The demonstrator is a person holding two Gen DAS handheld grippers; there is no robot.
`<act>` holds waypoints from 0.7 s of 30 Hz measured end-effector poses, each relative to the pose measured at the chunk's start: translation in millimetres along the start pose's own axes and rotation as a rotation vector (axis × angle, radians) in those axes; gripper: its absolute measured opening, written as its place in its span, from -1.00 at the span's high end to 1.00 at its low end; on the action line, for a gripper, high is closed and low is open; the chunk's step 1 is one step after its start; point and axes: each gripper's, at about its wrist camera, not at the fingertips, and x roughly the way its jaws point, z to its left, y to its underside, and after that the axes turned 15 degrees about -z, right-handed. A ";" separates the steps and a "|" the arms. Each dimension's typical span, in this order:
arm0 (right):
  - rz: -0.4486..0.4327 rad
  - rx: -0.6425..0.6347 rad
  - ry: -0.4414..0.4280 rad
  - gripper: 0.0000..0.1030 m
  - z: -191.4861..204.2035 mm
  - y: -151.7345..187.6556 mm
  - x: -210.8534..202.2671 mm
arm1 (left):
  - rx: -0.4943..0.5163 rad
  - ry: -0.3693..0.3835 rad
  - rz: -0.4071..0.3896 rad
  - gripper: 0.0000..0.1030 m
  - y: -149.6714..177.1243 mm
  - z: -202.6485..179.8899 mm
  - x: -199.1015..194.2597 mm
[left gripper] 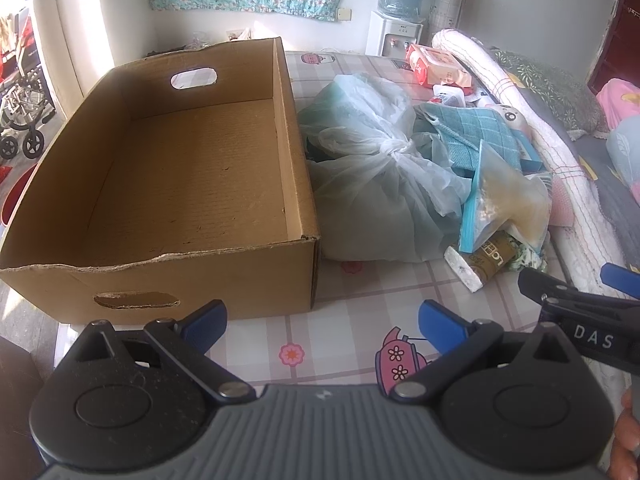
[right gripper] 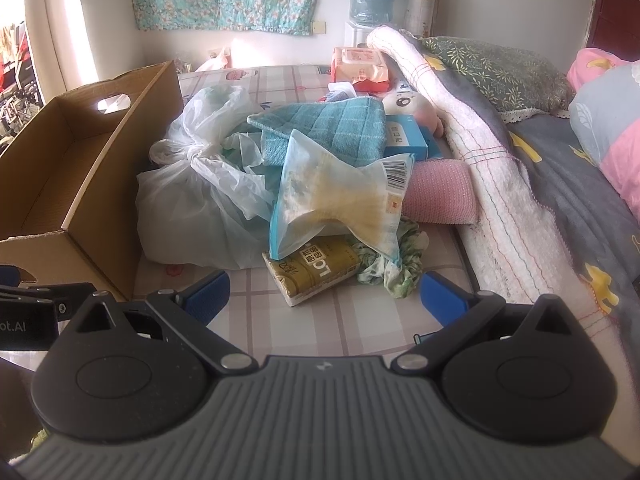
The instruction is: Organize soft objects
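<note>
An empty cardboard box (left gripper: 192, 184) stands on the checked mattress; its right wall shows in the right wrist view (right gripper: 100, 184). Beside it lies a pile of soft things: a knotted white plastic bag (left gripper: 372, 176) (right gripper: 192, 200), a teal towel (left gripper: 472, 132) (right gripper: 332, 128), a clear zip bag (left gripper: 504, 200) (right gripper: 340, 200), a gold tissue pack (right gripper: 316, 272) and a green floral cloth (right gripper: 400, 264). My left gripper (left gripper: 322, 326) is open, empty, in front of the box corner. My right gripper (right gripper: 324, 300) is open, empty, just short of the tissue pack.
A rolled white blanket (right gripper: 480, 152) and grey bedding (right gripper: 560, 184) run along the right. A pink cloth (right gripper: 440, 196), a blue carton (right gripper: 408, 140), a plush toy (right gripper: 412, 108) and tissue packs (right gripper: 360, 64) lie behind the pile. A water dispenser (left gripper: 396, 36) stands at the wall.
</note>
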 end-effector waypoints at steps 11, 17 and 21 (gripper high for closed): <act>-0.155 -0.008 0.039 -0.98 -32.0 -25.4 -5.1 | 0.216 0.101 -0.188 -0.99 -33.8 -36.1 -19.8; -0.199 0.048 0.003 -0.98 -58.8 -29.6 8.7 | 0.248 0.183 -0.233 -0.99 -51.2 -56.3 1.4; -0.192 0.080 -0.034 -0.98 -77.0 -35.8 24.7 | 0.238 0.269 -0.209 -0.98 -49.6 -70.4 20.8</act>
